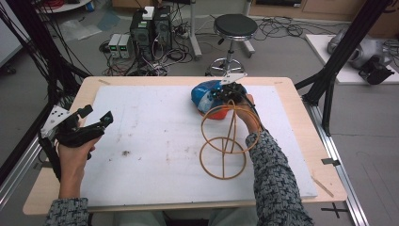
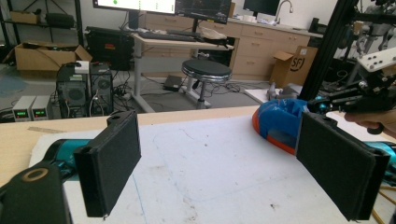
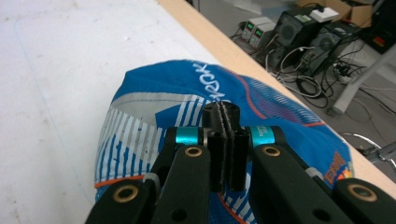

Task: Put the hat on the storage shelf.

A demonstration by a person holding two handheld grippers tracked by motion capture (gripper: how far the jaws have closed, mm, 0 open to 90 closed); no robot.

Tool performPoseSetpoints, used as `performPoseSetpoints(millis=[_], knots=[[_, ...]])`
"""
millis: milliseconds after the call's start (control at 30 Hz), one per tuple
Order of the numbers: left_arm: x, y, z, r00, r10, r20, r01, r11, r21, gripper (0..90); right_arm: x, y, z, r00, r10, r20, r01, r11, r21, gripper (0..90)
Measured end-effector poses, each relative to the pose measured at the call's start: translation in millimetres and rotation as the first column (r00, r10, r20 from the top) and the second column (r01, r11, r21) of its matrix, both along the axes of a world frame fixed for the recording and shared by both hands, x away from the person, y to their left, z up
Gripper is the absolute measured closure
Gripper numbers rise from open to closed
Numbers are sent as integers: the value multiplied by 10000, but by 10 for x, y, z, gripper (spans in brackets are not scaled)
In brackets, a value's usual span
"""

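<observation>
The right gripper (image 3: 224,140) rests on the blue, white and orange fabric cap (image 3: 154,116) at the far side of the white foam board (image 1: 150,136), its jaws pressed together on a pinch of the cloth. Just beside stands a yellow wire stand (image 1: 226,141). The left gripper (image 2: 219,158) hovers near the board's left edge, jaws wide apart with nothing between them

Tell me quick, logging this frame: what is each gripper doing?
Left gripper: open, fingers wide apart, nothing between them.
Right gripper: fingers shut together above the blue cap; cannot tell whether fabric is pinched.
</observation>
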State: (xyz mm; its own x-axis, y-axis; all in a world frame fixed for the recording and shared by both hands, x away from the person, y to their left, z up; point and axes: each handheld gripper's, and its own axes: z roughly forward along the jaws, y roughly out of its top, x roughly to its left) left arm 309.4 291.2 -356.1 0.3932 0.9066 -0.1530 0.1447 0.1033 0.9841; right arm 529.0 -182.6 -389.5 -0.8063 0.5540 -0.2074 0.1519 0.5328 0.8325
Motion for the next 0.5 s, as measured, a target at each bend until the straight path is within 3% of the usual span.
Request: performPoseSetpoints(millis=[267,433,500], knots=[[3,-4,1,10000,-21,-12,21,10000,10,146,-54,-151,233,9966,-608,549,566,9956,751,900],[7,-13,3,10000,-39,-14,39,10000,48,146,-90,-301,378,9916,-1050,755,944,9866,1331,900],[11,-17,1,10000,-36,-44,37,10000,56,146,-125,-389,478,9884,-1235,878,1060,9775,1823,900]])
